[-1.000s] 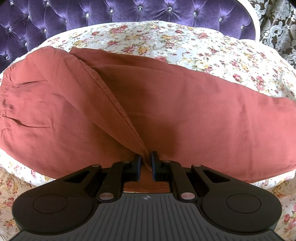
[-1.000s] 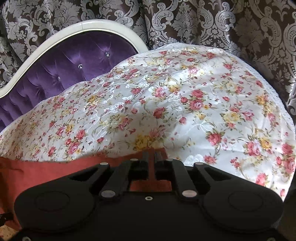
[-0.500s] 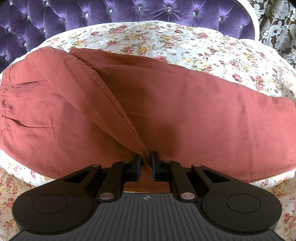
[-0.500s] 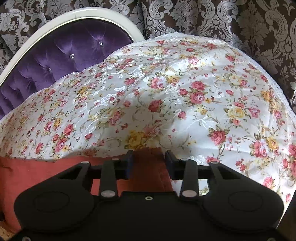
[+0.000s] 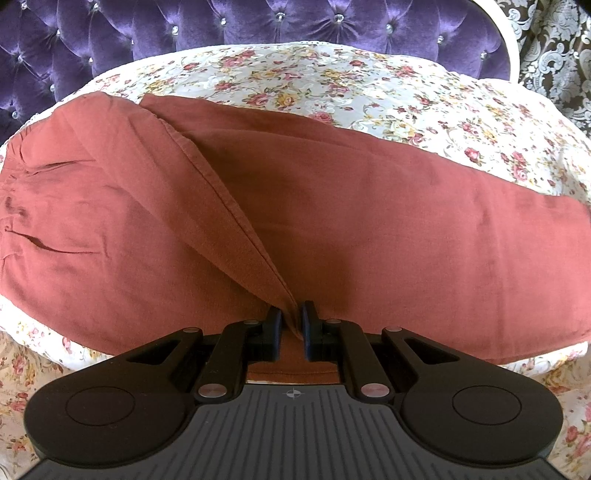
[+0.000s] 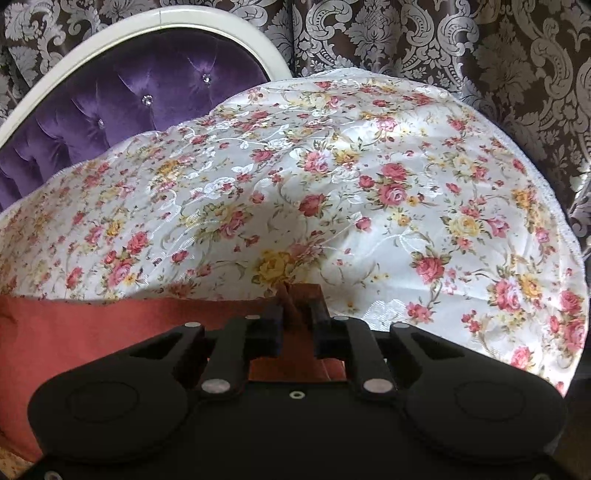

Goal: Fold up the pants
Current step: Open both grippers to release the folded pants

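Right gripper point(image 6: 297, 314) fingers point(image 6: 271, 325) newly closed on pants point(image 6: 110, 325) hem.

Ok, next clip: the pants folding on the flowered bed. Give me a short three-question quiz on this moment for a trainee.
1. True or false: the left gripper is shut on a fold of the pants.
2. What lies between the right gripper fingers? A) bare bedspread B) a bunched bit of the pants C) nothing
3. In a word or two, what colour is the headboard behind the bedspread?

Key
1. True: its pads pinch a ridge of cloth at the near edge.
2. B: the jaws have just been closing, and red cloth is gathered between them.
3. Purple, tufted with small shiny studs.
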A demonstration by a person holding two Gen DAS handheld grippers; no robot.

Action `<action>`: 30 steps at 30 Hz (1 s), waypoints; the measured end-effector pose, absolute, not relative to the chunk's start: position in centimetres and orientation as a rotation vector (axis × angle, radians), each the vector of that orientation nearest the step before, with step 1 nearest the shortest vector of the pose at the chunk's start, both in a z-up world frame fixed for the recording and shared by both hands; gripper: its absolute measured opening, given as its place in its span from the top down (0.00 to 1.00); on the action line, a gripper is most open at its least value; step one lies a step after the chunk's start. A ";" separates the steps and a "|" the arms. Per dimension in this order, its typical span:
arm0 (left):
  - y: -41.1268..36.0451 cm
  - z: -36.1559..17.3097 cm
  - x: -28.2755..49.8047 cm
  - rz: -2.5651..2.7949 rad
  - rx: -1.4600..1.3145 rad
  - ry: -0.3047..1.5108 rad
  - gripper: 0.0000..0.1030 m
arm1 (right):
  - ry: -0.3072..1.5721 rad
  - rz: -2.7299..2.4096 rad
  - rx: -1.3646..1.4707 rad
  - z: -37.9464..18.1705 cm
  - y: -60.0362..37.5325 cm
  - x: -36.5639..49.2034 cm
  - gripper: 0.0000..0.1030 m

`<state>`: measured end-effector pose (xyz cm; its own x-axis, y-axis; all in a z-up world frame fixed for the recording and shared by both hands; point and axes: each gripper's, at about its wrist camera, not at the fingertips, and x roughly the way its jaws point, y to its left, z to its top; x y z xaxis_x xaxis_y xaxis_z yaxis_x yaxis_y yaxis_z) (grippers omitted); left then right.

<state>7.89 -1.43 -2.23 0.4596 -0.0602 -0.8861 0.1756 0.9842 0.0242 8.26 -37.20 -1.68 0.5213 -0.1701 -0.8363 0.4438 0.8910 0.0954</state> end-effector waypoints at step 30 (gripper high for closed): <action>0.1 0.2 6.6 -0.214 0.112 1.058 0.71 | 0.861 -0.481 0.180 2.2 -35.9 7.2 0.57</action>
<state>6.60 0.08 0.25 0.4723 -0.1209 -0.8731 0.2279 0.9736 -0.0115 7.20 -35.90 2.21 0.5532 -0.3334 -0.7634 0.4760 0.8786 -0.0387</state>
